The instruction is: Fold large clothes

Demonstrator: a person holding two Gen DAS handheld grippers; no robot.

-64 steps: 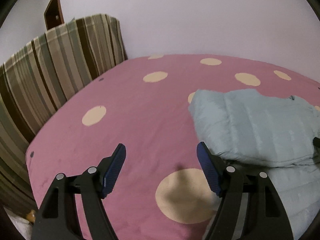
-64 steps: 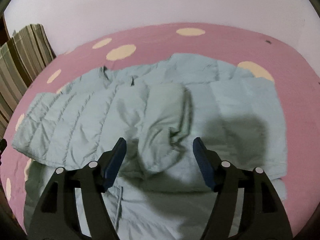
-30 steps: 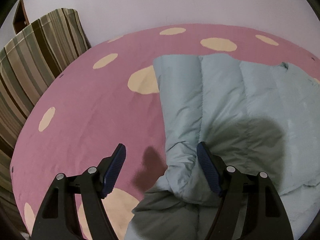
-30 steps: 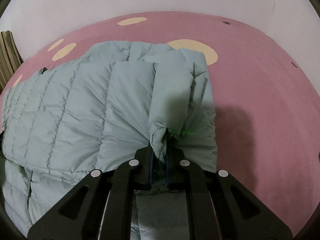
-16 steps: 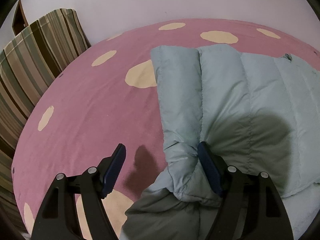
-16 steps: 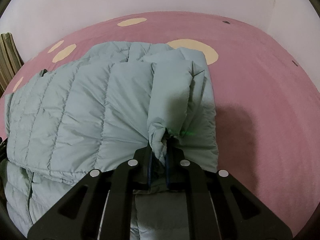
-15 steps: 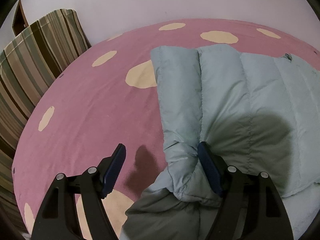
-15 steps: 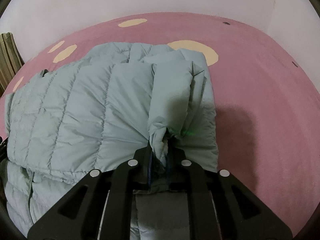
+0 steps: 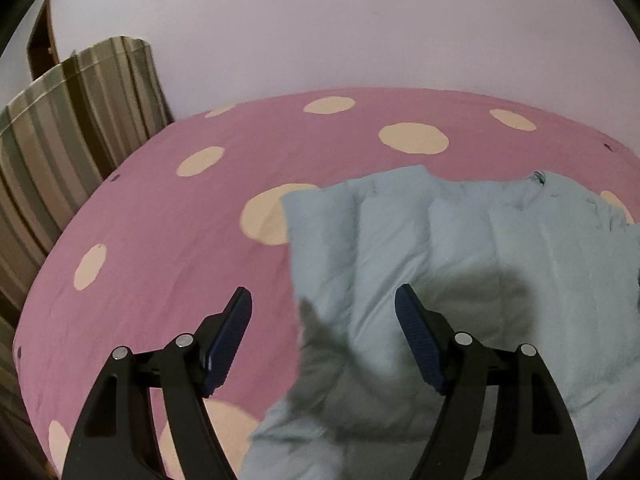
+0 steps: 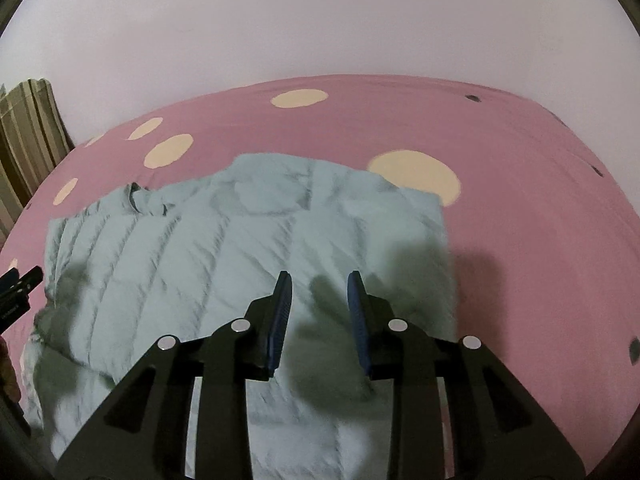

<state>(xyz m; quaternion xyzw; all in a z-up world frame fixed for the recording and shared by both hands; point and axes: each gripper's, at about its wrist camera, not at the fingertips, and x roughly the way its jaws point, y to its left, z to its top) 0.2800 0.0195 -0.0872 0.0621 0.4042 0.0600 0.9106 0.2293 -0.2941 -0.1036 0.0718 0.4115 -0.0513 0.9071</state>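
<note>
A pale blue quilted puffer jacket (image 10: 248, 248) lies folded on a pink bed sheet with cream dots (image 10: 540, 208). It also shows in the left wrist view (image 9: 460, 260), on the right half. My right gripper (image 10: 319, 280) hovers above the jacket's right part, jaws partly open and empty. My left gripper (image 9: 323, 300) is wide open and empty above the jacket's left edge. The left gripper's tip shows at the left edge of the right wrist view (image 10: 20, 280).
The pink dotted sheet (image 9: 160, 240) covers the bed. A striped brown and green cover (image 9: 60, 132) stands along the bed's left side. A plain pale wall (image 10: 320, 20) runs behind the bed. A brown door (image 9: 40, 48) shows at far left.
My right gripper has let go of the jacket fold, opened and risen. My left gripper has pulled up and back from the jacket's edge. The jacket now lies flatter.
</note>
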